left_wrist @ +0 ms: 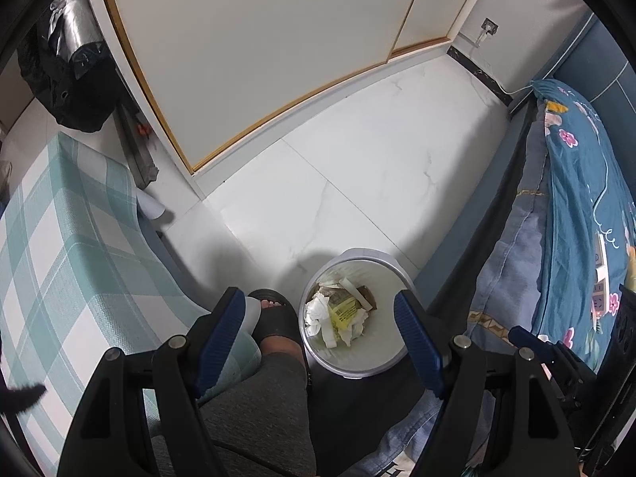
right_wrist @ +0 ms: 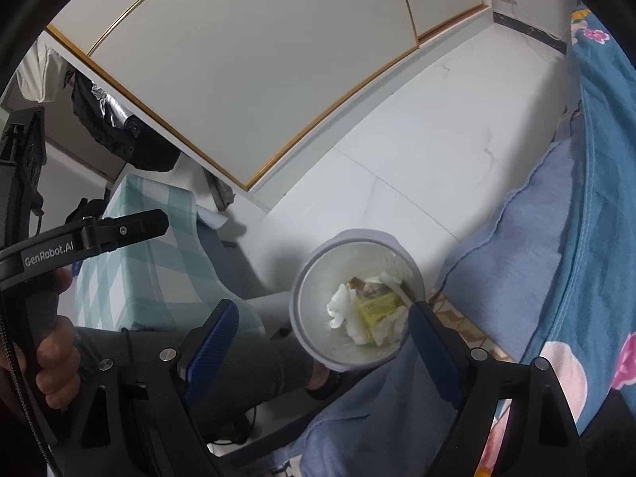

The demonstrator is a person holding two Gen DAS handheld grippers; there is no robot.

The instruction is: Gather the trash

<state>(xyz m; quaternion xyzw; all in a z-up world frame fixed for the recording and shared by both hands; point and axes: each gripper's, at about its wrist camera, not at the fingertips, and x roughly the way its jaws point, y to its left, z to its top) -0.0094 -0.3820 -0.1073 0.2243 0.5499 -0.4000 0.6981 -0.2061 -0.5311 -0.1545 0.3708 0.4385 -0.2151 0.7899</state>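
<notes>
Crumpled white and yellow trash [left_wrist: 340,314] lies in a round white plastic bin [left_wrist: 391,274] on the floor, below and between both grippers' fingers. Left gripper [left_wrist: 318,310] and right gripper [right_wrist: 322,318] both hang with jaws wide apart, holding nothing.

White marble floor [left_wrist: 357,167], gold-trimmed wardrobe [left_wrist: 246,47], floral bedding [left_wrist: 576,198].

We carry two black tools. On the left tool [left_wrist: 318,306] we see two ribbed blue pads [left_wrist: 220,338] on black angular linkages, each arm pinned with round silver screws. The right tool [right_wrist: 322,318] looks the same. At nine o'clock in the right wrist view, the left tool's black side bears white "GenRobot.AI" lettering. We wear grey trousers [left_wrist: 258,405] and a black open-toed slipper [left_wrist: 274,318].
</notes>
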